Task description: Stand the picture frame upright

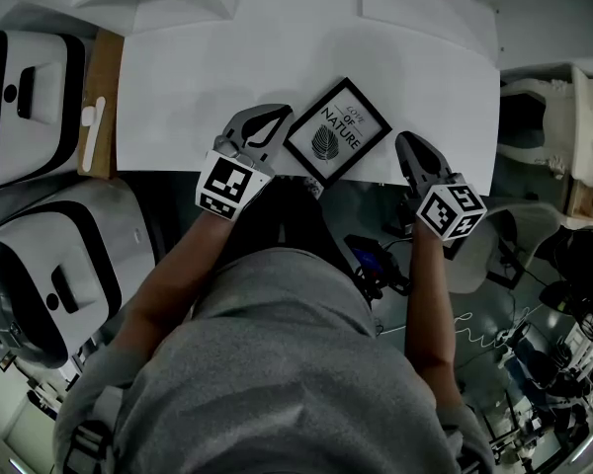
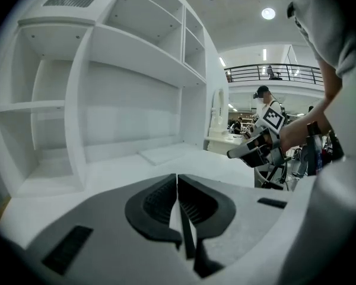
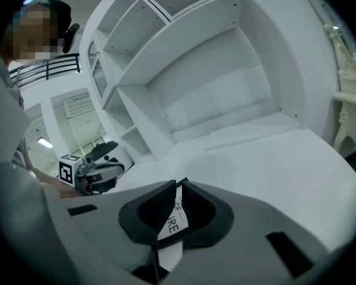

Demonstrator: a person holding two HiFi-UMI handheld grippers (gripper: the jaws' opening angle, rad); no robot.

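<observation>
Frame (image 1: 336,131) lies flat, face up, on the white bench (image 1: 198,77) near its front edge, turned so one corner points to 12 o'clock; its print shows a leaf and the words "OF NATURE". Left hand-held gripper (image 1: 282,115) sits at the frame's 9 o'clock, its tip just beside the left corner, and its own view shows the jaws pressed together with nothing pinched. Right hand-held gripper (image 1: 408,142) sits at the frame's 4 o'clock, a little apart from the right corner and over the bench's front edge. Its jaws are also together at the tips, and part of the frame's lettering shows through the gap behind them, lying beyond rather than gripped. At 12 o'clock, along the back of the bench, stands a white shelf unit (image 2: 124,88) with open compartments, and a low flat white panel (image 2: 166,154) rests on the bench in front of it. At the bench's 9 o'clock side a wooden strip (image 1: 104,77) carries a small white stick (image 1: 92,131), and beyond it are black-and-white casings (image 1: 30,97). Cream furniture (image 1: 553,117) stands off at 3 o'clock. The person's grey shirt (image 1: 277,363) fills the 6 o'clock side.
</observation>
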